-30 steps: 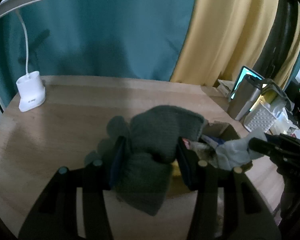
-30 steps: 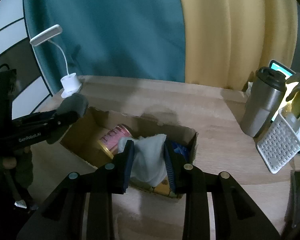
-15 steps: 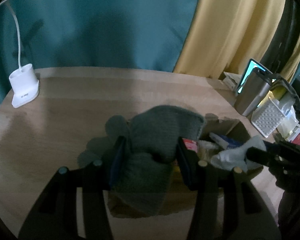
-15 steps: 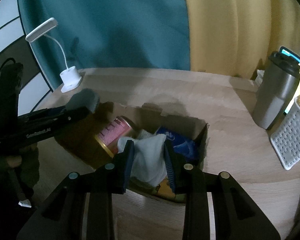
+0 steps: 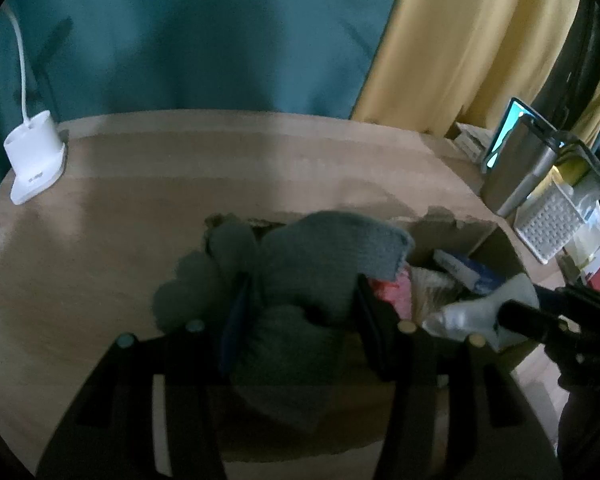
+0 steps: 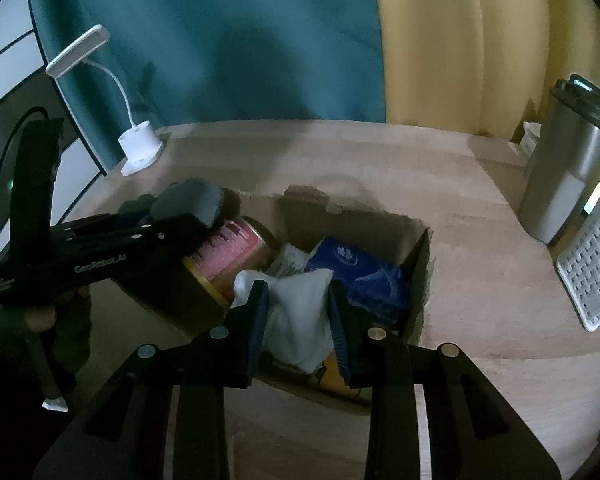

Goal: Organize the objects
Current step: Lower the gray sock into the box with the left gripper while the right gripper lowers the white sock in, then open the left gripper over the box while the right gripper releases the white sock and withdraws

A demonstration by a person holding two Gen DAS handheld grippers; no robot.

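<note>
Right wrist view: right gripper [image 6: 298, 314] nearest, jaws clamped on a pale sock [image 6: 300, 320], which hangs over the near end of the cardboard box [image 6: 420, 280].
Left wrist view: left gripper [image 5: 296, 312] with a dark grey sock [image 5: 300, 280] bunched between its pads; jaws just starting to ease apart, pads look to be touching the knit yet, tho blur makes that hard to call.
Box contents: pink can [image 6: 232, 248] lying on its side at the box's left end, blue packet [image 6: 364, 276] at the right end, something yellow low by the near wall, too dim to name.
Box place: mid-table [image 6: 480, 248], its far rim torn and ragged.
Step in hand: prob. the drop-off, both socks carried over the open box, grey one over the left end by the can, pale one over the near wall.
Next move calls for: letting each sock fall inside the walls, not draped on the rim; left jaws need to part fully, right ones haven't begun; then lift clear w/o snagging knit on the pads.
Far right edge: steel tumbler [image 6: 560, 184] and white perforated basket [image 6: 592, 272], well apart from the box.
Far left corner: white desk lamp [image 6: 138, 148] by the teal curtain [image 6: 240, 40].
</note>
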